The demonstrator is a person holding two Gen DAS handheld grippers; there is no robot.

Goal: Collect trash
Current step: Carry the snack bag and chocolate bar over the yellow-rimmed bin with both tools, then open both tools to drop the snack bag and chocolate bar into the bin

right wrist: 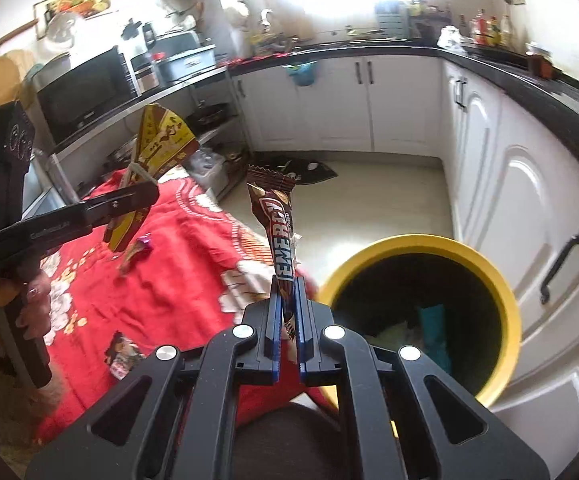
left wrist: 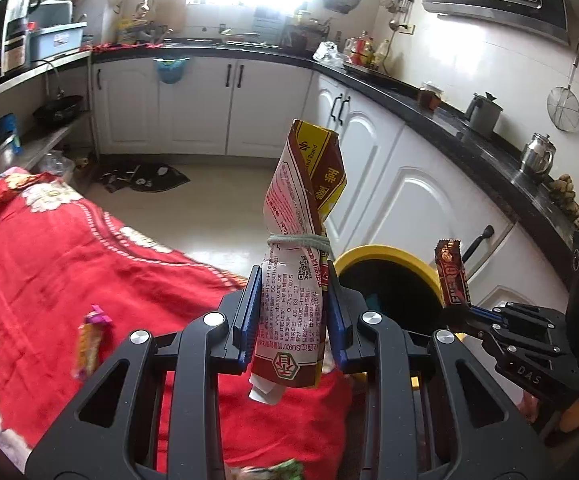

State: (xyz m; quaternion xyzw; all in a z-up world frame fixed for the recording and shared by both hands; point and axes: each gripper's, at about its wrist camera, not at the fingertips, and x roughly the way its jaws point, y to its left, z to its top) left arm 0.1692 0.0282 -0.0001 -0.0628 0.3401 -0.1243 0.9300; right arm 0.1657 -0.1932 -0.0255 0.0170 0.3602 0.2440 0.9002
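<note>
I've got a crumpled snack packet [left wrist: 295,280], tied round with a band, clenched in my left claw [left wrist: 292,320] and standing up between the blue pads. My right claw [right wrist: 288,322] is clamped tight on the brown energy bar wrapper [right wrist: 276,220]. Both hang above the edge of the red-clothed table [left wrist: 69,248], just beside the yellow-rimmed bin [right wrist: 489,276], whose mouth is open with some rubbish already inside. More wrappers lie on the cloth: a pink-ended one [left wrist: 89,340] and a small dark one [right wrist: 123,354]. My worry is letting go too early: neither piece is squarely over the opening yet, and light wrappers could catch the rim or flutter to the floor [left wrist: 217,200]. The two claws are also close enough to knock together.
</note>
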